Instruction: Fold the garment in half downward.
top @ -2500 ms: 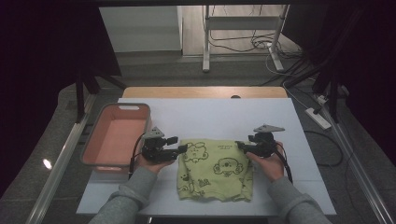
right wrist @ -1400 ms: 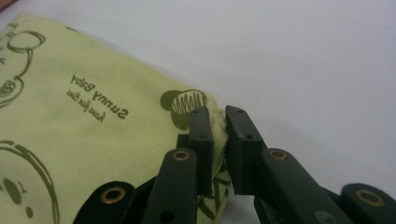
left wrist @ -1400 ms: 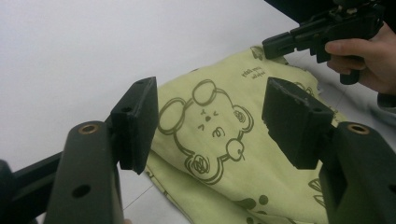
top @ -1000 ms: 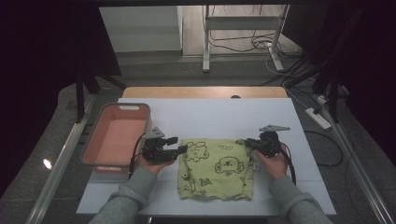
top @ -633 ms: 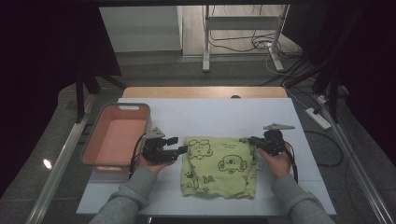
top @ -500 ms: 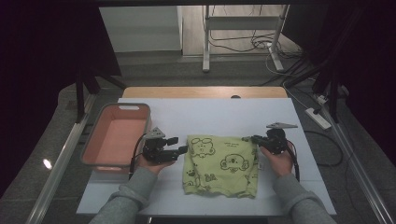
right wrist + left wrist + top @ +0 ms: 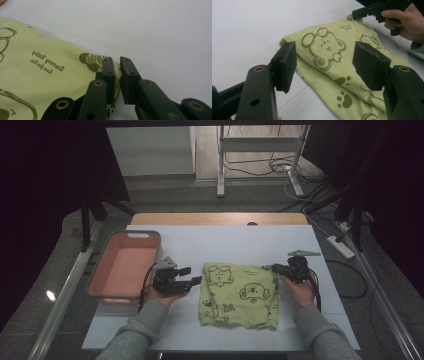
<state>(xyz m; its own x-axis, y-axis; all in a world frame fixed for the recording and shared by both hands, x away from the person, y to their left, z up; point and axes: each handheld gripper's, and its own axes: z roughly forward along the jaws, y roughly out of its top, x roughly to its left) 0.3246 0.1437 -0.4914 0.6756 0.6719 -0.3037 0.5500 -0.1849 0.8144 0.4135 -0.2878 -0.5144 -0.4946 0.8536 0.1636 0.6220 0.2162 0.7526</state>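
Note:
A yellow-green cloth [image 7: 239,295] printed with cartoon bears lies flat on the white table [image 7: 225,240]. My right gripper [image 7: 273,268] is at its far right corner. In the right gripper view that gripper [image 7: 116,60] is shut on the cloth's [image 7: 37,75] hem, with fabric pinched between the pads. My left gripper [image 7: 193,275] rests just left of the cloth. Its jaws [image 7: 325,50] stand open with nothing between them and point at the cloth's [image 7: 352,82] near edge. The right gripper [image 7: 355,14] shows at the top right of the left gripper view, at the far corner.
A pink basket [image 7: 127,235] sits on the table's left side, close behind my left hand. Bare table lies beyond the cloth and to its right. A metal stand and cables sit on the floor past the far edge.
My right gripper has drawn the cloth's corner to the right, and the whole cloth has slid a little that way and spread flatter. The left gripper has stayed still.

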